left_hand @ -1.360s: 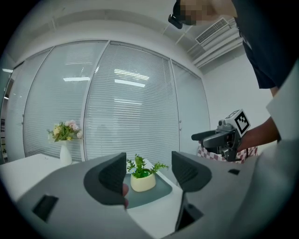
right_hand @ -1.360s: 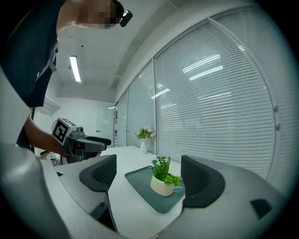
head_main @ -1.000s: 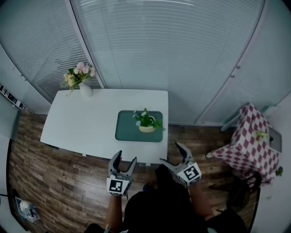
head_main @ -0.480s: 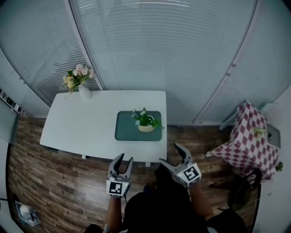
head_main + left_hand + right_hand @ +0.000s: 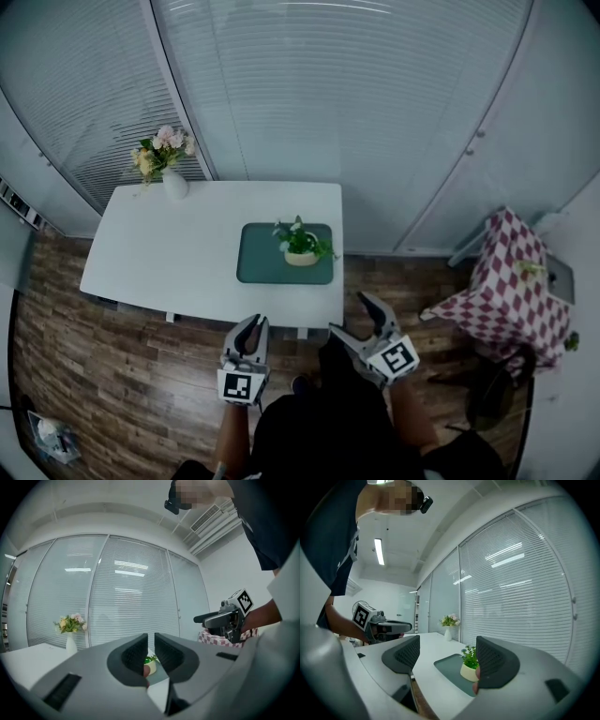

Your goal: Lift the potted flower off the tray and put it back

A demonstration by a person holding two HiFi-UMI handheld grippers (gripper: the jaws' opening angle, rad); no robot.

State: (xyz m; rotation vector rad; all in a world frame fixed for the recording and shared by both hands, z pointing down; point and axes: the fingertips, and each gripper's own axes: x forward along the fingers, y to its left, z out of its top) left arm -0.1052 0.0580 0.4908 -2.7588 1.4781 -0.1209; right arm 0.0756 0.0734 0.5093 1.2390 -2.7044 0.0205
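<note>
Closing on empty air, the left gripper (image 5: 252,322) sits at the lower middle of the head view, below the near edge of the desk (image 5: 159,262). Its jaws have just been drawing together and now leave only a thin slit, with nothing caught in it. In the left gripper view the potted flower (image 5: 301,246) shows through that slit, but far off on the desk. The right gripper (image 5: 352,314), just to the right of the left one in the head view, has its jaws spread wide and empty, and the right gripper view frames the pot between them from well back.

The potted flower stands upright on the green tray (image 5: 262,264), toward the tray's upper right, near the right end of the desk. A vase of flowers (image 5: 170,165) stands at the desk's upper-left corner, well apart from the tray. A checked cloth (image 5: 514,286) lies at the frame's right edge.

Neither gripper is near the pot, so the lift has not begun. The clenched left gripper looks like a test squeeze or a parked pose. If it is to help with the pot, it must open again, while the right gripper seems better placed to reach in and take the pot.
</note>
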